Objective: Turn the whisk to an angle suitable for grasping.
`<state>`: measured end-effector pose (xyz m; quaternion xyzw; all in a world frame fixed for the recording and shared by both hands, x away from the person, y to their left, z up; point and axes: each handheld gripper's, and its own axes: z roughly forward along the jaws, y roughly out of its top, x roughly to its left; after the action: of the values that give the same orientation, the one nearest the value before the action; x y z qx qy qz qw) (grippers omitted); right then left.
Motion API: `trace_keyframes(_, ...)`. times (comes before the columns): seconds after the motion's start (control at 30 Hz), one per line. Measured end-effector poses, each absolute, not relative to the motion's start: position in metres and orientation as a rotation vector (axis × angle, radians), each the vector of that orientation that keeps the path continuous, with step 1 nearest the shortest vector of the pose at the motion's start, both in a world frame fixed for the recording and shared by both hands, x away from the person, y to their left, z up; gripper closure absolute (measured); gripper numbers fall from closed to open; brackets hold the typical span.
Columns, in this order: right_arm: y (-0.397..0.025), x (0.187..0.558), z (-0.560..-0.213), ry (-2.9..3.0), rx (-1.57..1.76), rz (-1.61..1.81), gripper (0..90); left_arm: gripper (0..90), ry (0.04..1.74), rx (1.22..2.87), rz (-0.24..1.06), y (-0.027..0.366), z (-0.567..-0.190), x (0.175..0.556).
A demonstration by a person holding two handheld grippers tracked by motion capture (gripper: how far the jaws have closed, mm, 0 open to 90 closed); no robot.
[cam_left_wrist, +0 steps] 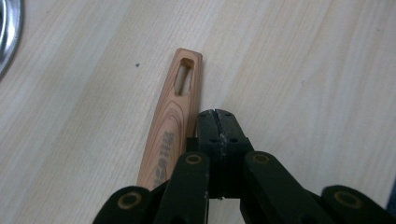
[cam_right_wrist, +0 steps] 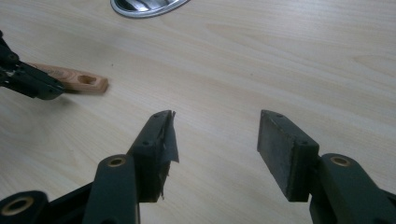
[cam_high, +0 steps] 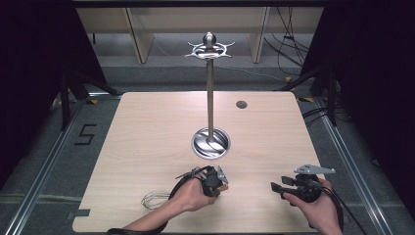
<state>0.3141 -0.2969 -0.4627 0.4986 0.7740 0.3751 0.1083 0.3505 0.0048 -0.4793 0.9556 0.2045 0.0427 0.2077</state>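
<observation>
Handle (cam_left_wrist: 169, 128) | flat pale wood, slotted end | lying on table (cam_left_wrist: 303, 70)

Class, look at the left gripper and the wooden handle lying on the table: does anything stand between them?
Nothing visible does. The left gripper, its jaws shut, sits right beside the wooden handle on the bare table.

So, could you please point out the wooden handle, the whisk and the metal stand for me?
wooden handle (cam_left_wrist: 175, 116), left gripper view, on its grained face below the slot.
whisk (cam_high: 154, 199), high view, on its wire loops left of the forearm.
metal stand (cam_high: 210, 93), high view, on its upright pole.
</observation>
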Motion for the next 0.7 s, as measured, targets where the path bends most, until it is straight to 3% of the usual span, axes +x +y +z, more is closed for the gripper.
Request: trace_keyframes(0.7, -0.297, 0.315, -0.464, 2.292, 1.487, 1.101, 45.8, 89.2, 0.732, 2.633, 0.225, 0.003, -0.484, 0.39)
